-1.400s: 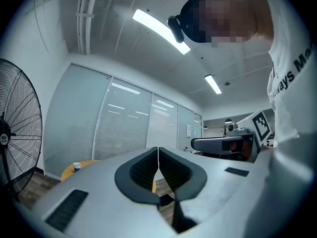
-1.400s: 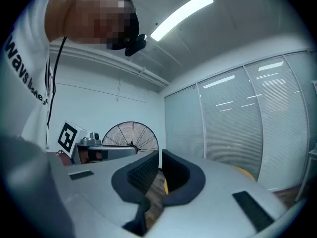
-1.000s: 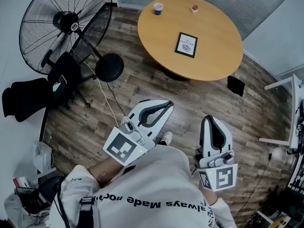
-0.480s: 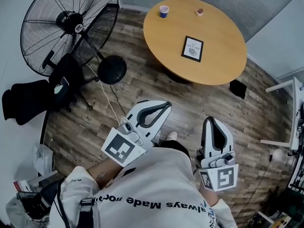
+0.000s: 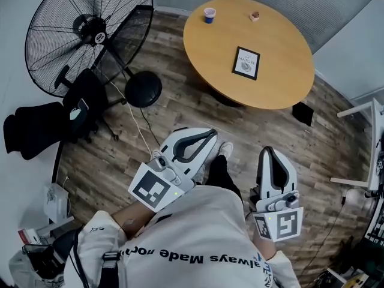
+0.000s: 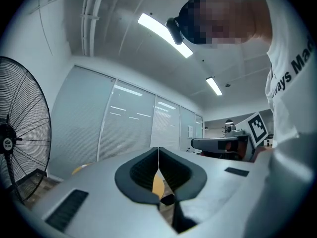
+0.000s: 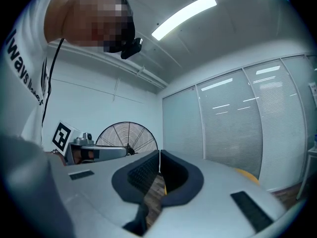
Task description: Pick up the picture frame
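Note:
The picture frame point(image 5: 246, 63), black-edged with a white print, lies flat on the round wooden table point(image 5: 282, 71) at the top of the head view. Both grippers are held level in front of the person's chest, well short of the table. My left gripper point(image 5: 211, 134) points toward the table, its jaws shut with nothing in them. My right gripper point(image 5: 268, 152) is also shut and holds nothing. In the left gripper view the left gripper point(image 6: 158, 150) has its tips meeting, with a slice of the table showing below. The right gripper point(image 7: 159, 153) likewise has its pads together.
A large black floor fan point(image 5: 84, 35) with a round base point(image 5: 143, 89) stands at the left, its cable trailing over the wood floor. A blue cup point(image 5: 209, 15) and a small object point(image 5: 255, 16) sit at the table's far edge. A white desk point(image 5: 366, 149) is at the right.
The person has stepped toward the table, one foot now forward between the grippers. Both grippers travelled along, still shut. Table and frame sit slightly lower and further right in the head view.

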`<act>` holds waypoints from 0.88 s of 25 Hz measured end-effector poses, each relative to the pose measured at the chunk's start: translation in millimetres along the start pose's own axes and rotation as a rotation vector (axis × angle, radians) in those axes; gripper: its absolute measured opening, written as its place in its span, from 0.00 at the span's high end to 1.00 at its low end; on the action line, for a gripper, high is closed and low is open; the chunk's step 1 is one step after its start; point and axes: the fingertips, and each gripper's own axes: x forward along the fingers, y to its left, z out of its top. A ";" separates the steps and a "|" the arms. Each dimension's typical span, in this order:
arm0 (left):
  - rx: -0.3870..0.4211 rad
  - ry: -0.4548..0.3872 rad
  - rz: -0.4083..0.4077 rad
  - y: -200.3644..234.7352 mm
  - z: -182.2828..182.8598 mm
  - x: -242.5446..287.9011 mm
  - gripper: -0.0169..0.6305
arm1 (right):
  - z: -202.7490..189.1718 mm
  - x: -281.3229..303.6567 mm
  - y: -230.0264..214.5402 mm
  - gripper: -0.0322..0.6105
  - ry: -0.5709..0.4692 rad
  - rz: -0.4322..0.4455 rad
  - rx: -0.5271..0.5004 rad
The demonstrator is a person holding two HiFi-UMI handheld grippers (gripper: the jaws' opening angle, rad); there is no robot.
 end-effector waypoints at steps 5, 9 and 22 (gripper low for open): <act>-0.005 0.007 0.003 6.3 -5.4 10.2 0.93 | -4.4 8.1 -9.1 0.90 0.007 0.001 0.002; -0.009 0.006 0.001 11.1 -7.1 23.5 0.93 | -4.8 16.8 -20.4 0.90 -0.001 0.000 0.008; -0.011 0.014 -0.024 23.9 -11.9 94.8 0.93 | -5.3 48.7 -82.4 0.90 0.013 -0.013 -0.002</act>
